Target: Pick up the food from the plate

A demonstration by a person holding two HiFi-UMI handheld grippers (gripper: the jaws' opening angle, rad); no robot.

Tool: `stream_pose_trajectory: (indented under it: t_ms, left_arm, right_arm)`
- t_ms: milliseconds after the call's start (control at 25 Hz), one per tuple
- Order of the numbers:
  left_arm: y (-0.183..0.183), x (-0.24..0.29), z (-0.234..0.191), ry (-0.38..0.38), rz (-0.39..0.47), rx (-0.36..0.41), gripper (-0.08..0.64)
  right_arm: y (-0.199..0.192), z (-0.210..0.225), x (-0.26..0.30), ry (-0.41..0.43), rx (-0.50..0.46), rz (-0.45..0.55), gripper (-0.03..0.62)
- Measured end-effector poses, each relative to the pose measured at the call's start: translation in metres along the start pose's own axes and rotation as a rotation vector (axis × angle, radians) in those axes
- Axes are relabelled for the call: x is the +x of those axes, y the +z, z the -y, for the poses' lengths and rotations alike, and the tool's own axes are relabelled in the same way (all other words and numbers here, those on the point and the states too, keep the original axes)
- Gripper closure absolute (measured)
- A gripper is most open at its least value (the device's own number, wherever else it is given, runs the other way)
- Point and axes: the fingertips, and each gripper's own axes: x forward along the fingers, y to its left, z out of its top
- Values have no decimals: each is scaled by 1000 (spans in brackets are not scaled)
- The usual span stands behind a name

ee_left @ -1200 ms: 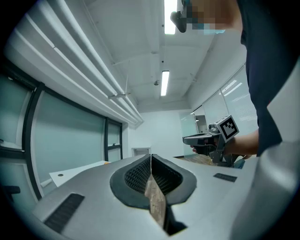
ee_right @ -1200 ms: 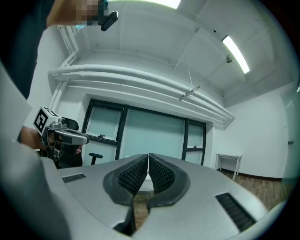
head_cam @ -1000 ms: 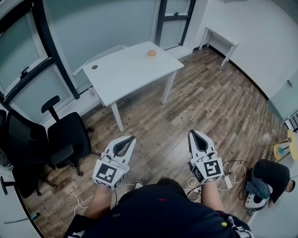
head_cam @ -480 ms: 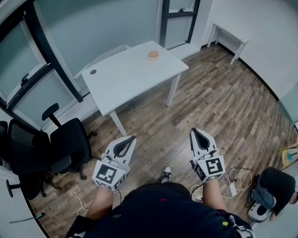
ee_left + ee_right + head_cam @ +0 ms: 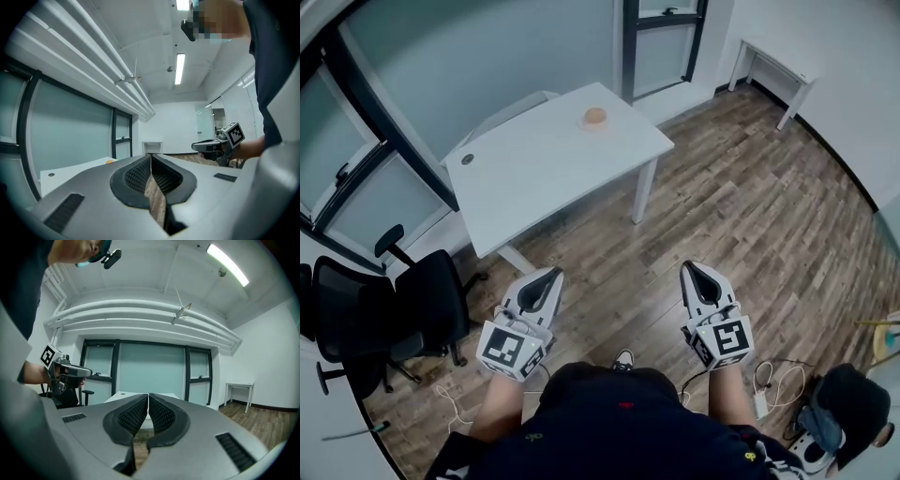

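Observation:
An orange-brown piece of food (image 5: 594, 115) lies on a small plate (image 5: 594, 123) at the far side of a white table (image 5: 534, 164), seen in the head view. Both grippers hang low over the wooden floor, well short of the table. My left gripper (image 5: 551, 275) is shut with nothing in it, and its tips meet in the left gripper view (image 5: 151, 157). My right gripper (image 5: 689, 268) is also shut and empty, with its jaws closed together in the right gripper view (image 5: 148, 395). In the left gripper view the food (image 5: 109, 161) shows as a small orange spot on the table.
Black office chairs (image 5: 412, 305) stand left of the table. A small dark round thing (image 5: 467, 159) lies on the table's left part. A second white table (image 5: 778, 66) stands far right by the wall. Cables and a bag (image 5: 825, 412) lie on the floor at right.
The view has moved closer to the white table and swung a little right. Both grippers keep their places in front of the body, still shut.

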Motion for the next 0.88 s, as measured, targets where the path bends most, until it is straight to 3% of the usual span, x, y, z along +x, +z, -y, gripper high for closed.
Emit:
stream_pose_trajectory:
  t_ms: [240,440,680,880]
  left_arm:
    - [-1,52,-17,15,-26,9,534]
    - [-10,87,-48,10,-26,-5,534]
    - [-15,148,-116,-2,-3,-28,534]
    - [-14,186,-186,-20,-4,22,534]
  right_arm:
    - [-7,30,44,43,27,6,568]
    - [-11,53,88,12,42,-37,568]
    - [-6,82,170,14,6,-21,568]
    - [14,89,265,26,-33,-36,568]
